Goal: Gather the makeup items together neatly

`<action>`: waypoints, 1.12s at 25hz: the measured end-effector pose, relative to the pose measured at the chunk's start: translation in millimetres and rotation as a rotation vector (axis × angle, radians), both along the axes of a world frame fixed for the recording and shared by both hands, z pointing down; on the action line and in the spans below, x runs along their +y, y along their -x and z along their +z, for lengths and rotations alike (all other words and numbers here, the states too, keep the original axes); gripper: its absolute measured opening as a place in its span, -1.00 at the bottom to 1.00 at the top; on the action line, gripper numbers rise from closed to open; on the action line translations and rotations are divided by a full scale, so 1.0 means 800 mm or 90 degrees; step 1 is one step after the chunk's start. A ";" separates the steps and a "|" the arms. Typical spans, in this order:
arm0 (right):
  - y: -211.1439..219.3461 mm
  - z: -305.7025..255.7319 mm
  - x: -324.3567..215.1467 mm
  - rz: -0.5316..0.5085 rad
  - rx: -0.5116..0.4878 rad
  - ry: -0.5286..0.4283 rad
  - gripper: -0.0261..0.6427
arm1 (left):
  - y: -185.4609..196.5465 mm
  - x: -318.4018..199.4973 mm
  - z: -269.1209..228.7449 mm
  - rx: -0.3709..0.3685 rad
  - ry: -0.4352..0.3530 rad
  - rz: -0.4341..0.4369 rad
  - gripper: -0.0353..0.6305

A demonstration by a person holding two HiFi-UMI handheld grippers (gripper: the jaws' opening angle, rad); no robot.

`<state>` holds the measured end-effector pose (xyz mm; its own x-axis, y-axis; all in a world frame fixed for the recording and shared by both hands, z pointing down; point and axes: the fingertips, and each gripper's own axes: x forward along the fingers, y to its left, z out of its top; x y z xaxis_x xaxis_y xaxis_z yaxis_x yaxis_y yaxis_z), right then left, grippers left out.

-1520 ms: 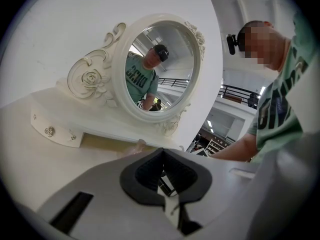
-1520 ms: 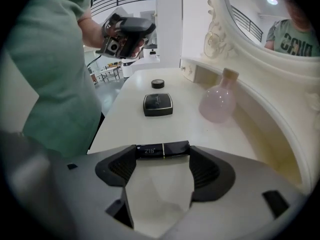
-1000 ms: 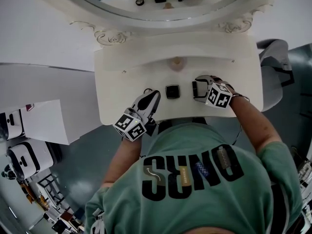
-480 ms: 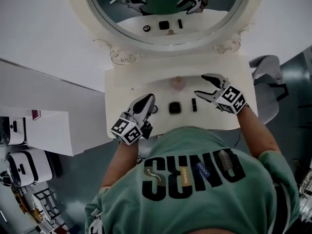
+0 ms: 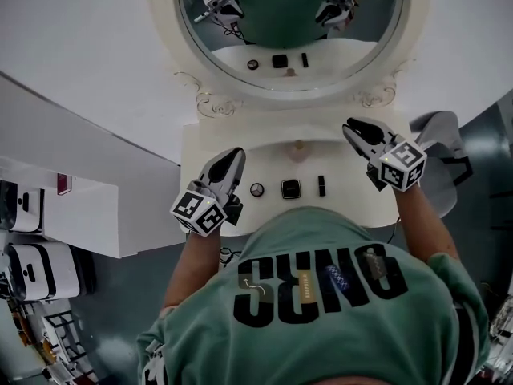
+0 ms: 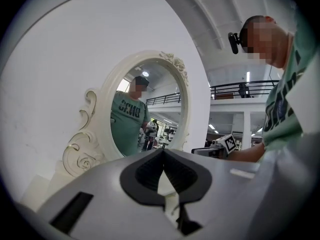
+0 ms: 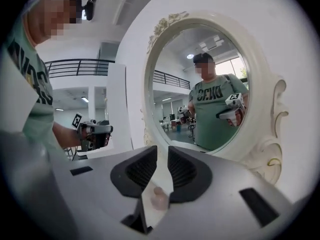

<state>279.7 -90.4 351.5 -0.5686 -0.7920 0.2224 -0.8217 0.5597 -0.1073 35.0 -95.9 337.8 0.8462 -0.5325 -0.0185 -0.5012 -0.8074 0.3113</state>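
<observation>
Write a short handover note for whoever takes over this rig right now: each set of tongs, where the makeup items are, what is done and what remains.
Left tongs: shut, empty, held above the left part of the dressing table.
Right tongs: jaws have just been closing, now a narrow gap apart, nothing between them; held above the table's right side.
Items: small round pot, square compact and black tube lie in a row near the front edge, close but not touching.
Done: the three look gathered in line.
To do: probably nothing, at most evening the gaps.
</observation>
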 end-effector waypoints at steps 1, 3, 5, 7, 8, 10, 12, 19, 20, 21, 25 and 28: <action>-0.004 -0.002 0.000 0.010 -0.007 0.002 -0.78 | 0.001 0.000 -0.003 -0.002 -0.003 -0.005 -0.90; -0.011 -0.003 -0.002 0.028 -0.015 0.005 -0.88 | 0.003 -0.001 -0.006 -0.010 -0.007 -0.016 -0.90; -0.019 -0.003 -0.006 0.048 -0.022 0.010 -0.93 | 0.003 -0.005 -0.006 -0.019 -0.009 -0.027 -0.90; -0.025 -0.002 -0.009 0.061 -0.030 0.019 -0.94 | 0.002 -0.006 -0.006 -0.022 -0.010 -0.032 -0.90; -0.027 0.000 -0.008 0.063 -0.032 0.023 -0.94 | 0.001 -0.006 -0.007 -0.023 -0.011 -0.031 -0.90; -0.027 0.003 -0.005 0.058 -0.034 0.031 -0.94 | -0.001 -0.004 -0.008 -0.025 -0.014 -0.028 -0.90; -0.026 0.006 -0.001 0.050 -0.031 0.036 -0.94 | -0.003 -0.002 -0.009 -0.026 -0.015 -0.026 -0.90; -0.020 0.011 0.006 0.034 -0.030 0.043 -0.94 | -0.007 0.003 -0.005 -0.030 -0.009 -0.020 -0.90; -0.021 0.011 0.007 0.035 -0.031 0.043 -0.94 | -0.009 0.004 -0.004 -0.030 -0.009 -0.018 -0.90; -0.021 0.011 0.008 0.035 -0.031 0.044 -0.94 | -0.010 0.004 -0.004 -0.031 -0.008 -0.016 -0.90; -0.020 0.014 0.009 0.036 -0.028 0.048 -0.94 | -0.013 0.005 -0.004 -0.033 -0.008 -0.011 -0.90; -0.018 0.017 0.012 0.033 -0.019 0.053 -0.94 | -0.014 0.006 -0.005 -0.033 -0.008 -0.008 -0.90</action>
